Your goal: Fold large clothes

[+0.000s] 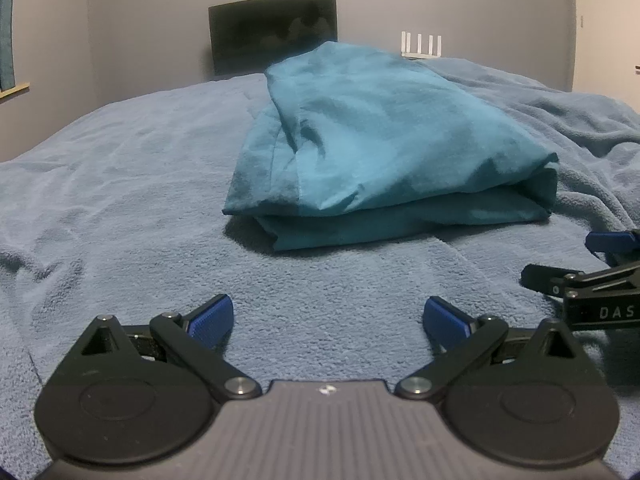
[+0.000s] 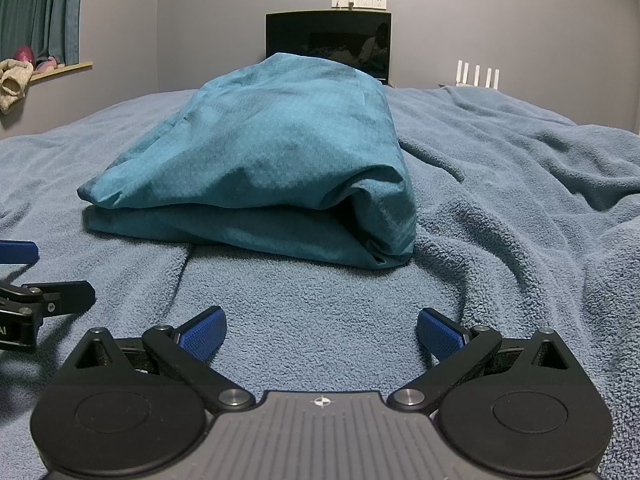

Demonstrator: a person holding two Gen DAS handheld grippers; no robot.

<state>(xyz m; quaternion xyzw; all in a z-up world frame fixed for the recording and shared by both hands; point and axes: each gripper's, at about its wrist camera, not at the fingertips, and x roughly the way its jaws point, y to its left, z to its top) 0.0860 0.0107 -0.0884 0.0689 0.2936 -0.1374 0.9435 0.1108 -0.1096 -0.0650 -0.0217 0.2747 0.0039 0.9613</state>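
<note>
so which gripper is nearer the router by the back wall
Right, by a slight margin. The white router stands beyond the bed's far right side. The right gripper sits on that side, and the left gripper sits beside it, further left.

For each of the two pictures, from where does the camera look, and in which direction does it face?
Left wrist view: sits on the left gripper, low over the blue blanket, facing the folded teal cloth and the dark monitor at the wall; its own open fingers show, and the right gripper at the right edge.
Right wrist view: sits on the right gripper, facing the same way; its own open fingers show, and the left gripper at the left edge.
Shared: cloth, blanket, monitor, the white stand.
</note>
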